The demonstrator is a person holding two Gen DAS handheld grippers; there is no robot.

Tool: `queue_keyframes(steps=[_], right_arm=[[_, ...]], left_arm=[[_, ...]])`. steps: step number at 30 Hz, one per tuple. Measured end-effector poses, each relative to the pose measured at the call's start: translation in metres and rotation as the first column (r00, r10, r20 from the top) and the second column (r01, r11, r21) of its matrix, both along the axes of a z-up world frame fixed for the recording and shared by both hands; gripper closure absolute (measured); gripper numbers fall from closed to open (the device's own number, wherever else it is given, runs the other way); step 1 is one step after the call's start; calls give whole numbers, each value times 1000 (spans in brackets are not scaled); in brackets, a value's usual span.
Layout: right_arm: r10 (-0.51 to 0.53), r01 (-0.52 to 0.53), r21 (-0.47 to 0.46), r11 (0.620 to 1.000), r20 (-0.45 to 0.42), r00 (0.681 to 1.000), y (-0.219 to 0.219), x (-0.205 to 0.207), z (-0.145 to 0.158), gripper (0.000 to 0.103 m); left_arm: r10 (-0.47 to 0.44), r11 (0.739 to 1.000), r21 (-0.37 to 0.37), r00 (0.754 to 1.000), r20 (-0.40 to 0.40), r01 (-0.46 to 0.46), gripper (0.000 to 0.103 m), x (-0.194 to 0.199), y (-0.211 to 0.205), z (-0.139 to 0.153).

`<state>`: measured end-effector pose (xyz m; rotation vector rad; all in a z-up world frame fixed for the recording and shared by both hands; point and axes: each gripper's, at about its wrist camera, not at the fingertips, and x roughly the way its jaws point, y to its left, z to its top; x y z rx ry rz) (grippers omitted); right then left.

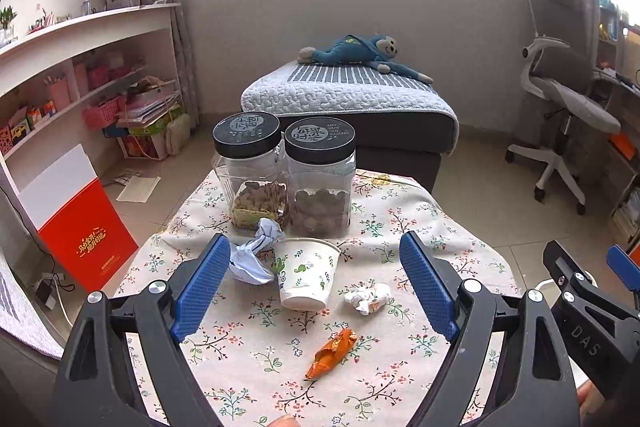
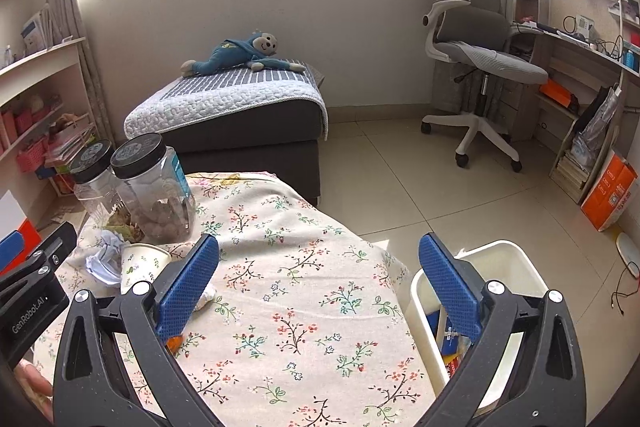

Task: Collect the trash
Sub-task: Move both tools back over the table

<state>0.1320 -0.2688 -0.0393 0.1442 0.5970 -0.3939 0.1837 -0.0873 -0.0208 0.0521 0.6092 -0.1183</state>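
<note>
Both grippers, left gripper [image 1: 314,279] and right gripper [image 2: 318,281], gape wide, empty. Floral paper cup [image 1: 306,273], crumpled white wrapper [image 1: 368,298] and orange foil wrapper [image 1: 332,353] lie mid-tablecloth [image 1: 400,227]. White plastic bin [image 2: 500,259] stands off its right edge. Centre jaws over one wrapper, pinch low.

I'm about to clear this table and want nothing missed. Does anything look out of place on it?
Yes. Litter lies loose on the floral tablecloth: a crumpled blue paper, a paper cup, a white paper wad and an orange wrapper. The two jars stand upright, lids on.
</note>
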Motion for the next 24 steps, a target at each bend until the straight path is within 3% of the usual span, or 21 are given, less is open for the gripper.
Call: queue_keyframes(steps=[8,20,24], right_arm=[[105,-92,97,991,-141,984,42,39,-40,7],[263,-194,219,956,-350,899,119,83,-125,7],[302,-224,231,947,-393,868,135,92,-144,18]], left_arm=[[93,996,5,995,-20,-93,19,11,55,-8],[199,980,-16,978,-68,-200,19,33,126,-17],[220,974,-34,971,-91,-224,19,45,141,-19]])
